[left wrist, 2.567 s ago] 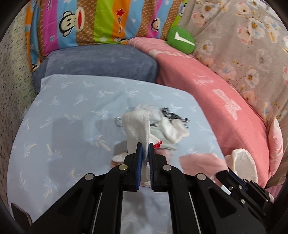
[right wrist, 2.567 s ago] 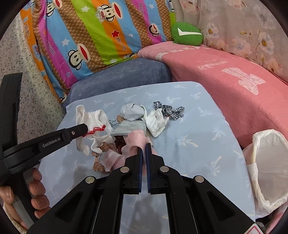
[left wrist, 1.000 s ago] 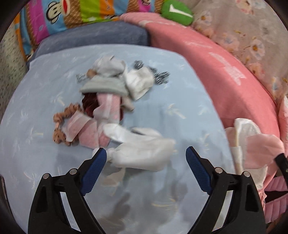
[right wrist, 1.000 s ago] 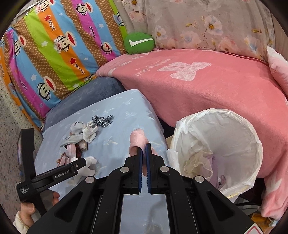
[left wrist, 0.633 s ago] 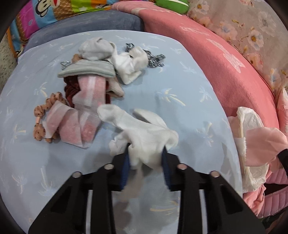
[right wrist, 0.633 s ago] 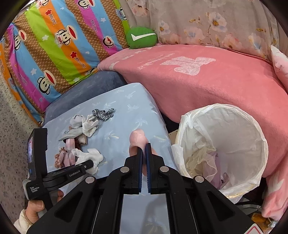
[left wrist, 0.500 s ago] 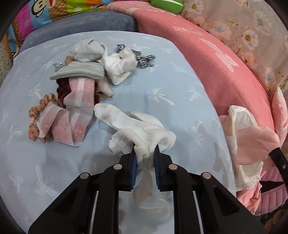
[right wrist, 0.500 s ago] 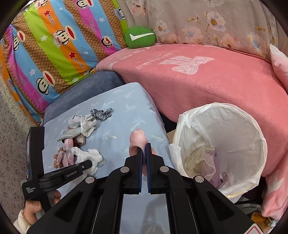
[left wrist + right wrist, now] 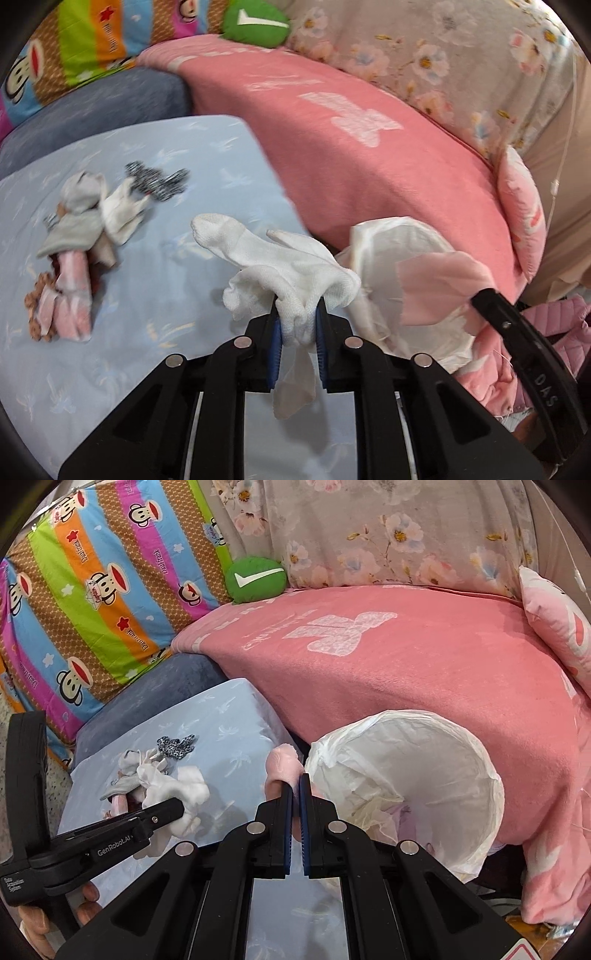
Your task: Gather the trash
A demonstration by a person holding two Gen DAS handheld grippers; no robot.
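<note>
My left gripper [image 9: 297, 325] is shut on a bundle of white socks [image 9: 280, 258] and holds it above the light blue surface [image 9: 147, 314]; it also shows in the right wrist view [image 9: 177, 808]. My right gripper [image 9: 295, 786] is shut on a pink cloth [image 9: 282, 764], also seen in the left wrist view [image 9: 439, 291], beside the rim of the white-lined trash bin [image 9: 424, 782]. A pile of socks and cloth scraps [image 9: 85, 236] lies on the blue surface to the left.
A pink blanket [image 9: 388, 657] covers the sofa behind the bin. A grey-blue cushion [image 9: 96, 107], a striped monkey-print pillow [image 9: 103, 583] and a green round cushion [image 9: 256, 578] lie at the back. A pink pillow [image 9: 554, 609] sits at the right.
My left gripper dropped the white socks, shut on them again and lifted them rightward toward the bin. My right gripper carried the pink cloth to the bin's rim.
</note>
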